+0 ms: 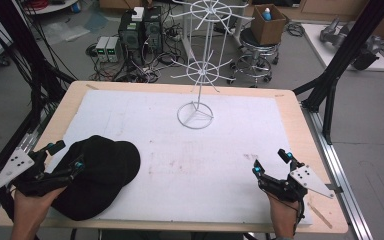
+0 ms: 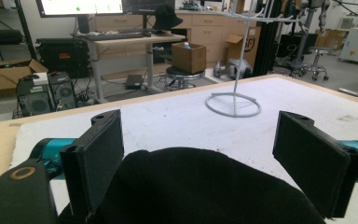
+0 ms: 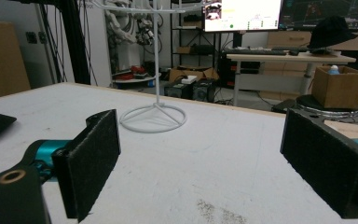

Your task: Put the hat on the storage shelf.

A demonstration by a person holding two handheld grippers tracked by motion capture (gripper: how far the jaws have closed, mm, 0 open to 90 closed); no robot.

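A black cap [image 1: 97, 175] lies on the white mat at the table's near left, brim toward the middle. My left gripper [image 1: 66, 156] is open and hovers over the cap's left side; in the left gripper view the cap [image 2: 200, 186] bulges between its two spread jaws, which stand apart from it. A white wire rack [image 1: 200, 75] with spoke arms stands on a ring base [image 1: 195, 115] at the far centre of the mat. My right gripper [image 1: 271, 161] rests open near the right front, with bare mat between its jaws.
The white mat [image 1: 190, 150] covers most of the wooden table [image 1: 295, 115]. Black frame posts [image 1: 345, 55] rise at the right and left edges. Beyond the table are computer towers [image 1: 140, 30], a stool with a cardboard box [image 1: 267, 22] and floor cables.
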